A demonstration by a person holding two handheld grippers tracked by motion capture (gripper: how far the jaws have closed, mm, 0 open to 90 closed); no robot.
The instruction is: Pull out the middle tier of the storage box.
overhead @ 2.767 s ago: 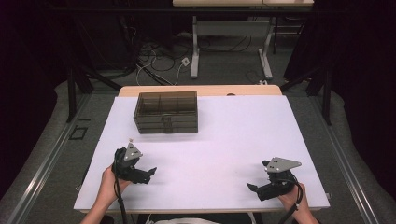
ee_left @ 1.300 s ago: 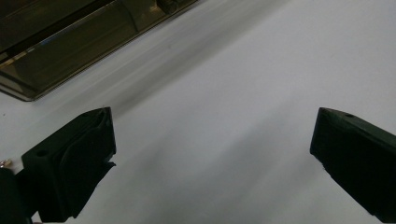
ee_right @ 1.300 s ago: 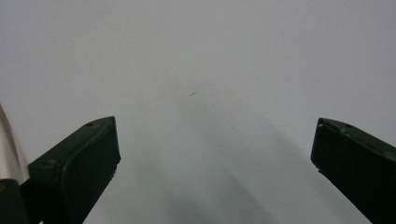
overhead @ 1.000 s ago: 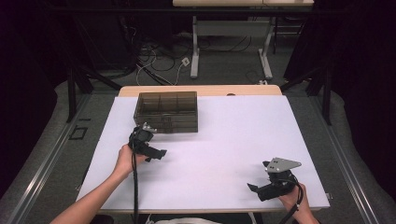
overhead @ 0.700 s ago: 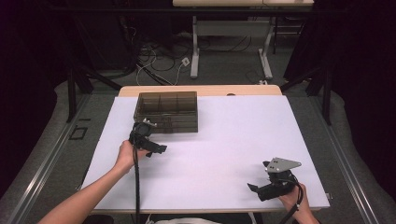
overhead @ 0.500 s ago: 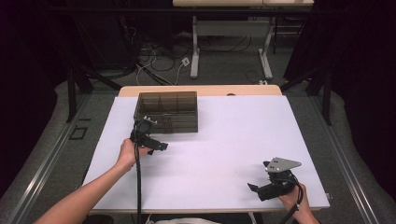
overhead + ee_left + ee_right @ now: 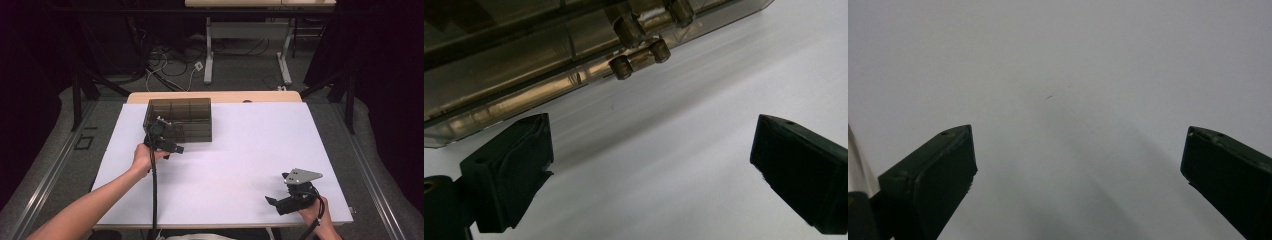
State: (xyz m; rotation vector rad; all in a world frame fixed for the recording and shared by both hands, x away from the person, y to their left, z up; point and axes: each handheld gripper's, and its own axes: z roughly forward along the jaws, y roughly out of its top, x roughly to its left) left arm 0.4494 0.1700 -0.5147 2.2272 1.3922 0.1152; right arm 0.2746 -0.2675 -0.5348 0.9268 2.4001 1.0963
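1. The box [image 7: 179,120] sits toward the far-left part of the table [image 7: 250,150], its front wall facing us. It's a smoky see-through plastic organiser w/ dividers inside.
2. Our left gripper [image 7: 167,145] hangs just in front of the box's front wall, near its left corner, not touching. In the left gripper view the jaws are spread wide w/ bare table between them.
3. In that view the latch [image 7: 640,56] shows on the box's front wall: two small knobbed pins on a clear clasp, beyond the jaws and off to their left.
4. Our right gripper [image 7: 290,200] rests well away from the box, at the table's near-right edge; jaws apart, nothing in them.
5. Handling, as we judge it: stiff thin plastic, light, prob. empty, though we can't tell the contents for sure. Smooth walls will be slippery; it may slide on the table when pushed.
6. Best hold: pinch the front wall's rim or the latch tab, not the broad faces. The latch looks small and could snap, so go easy.
7. A second grip on the box's right wall would steady it.
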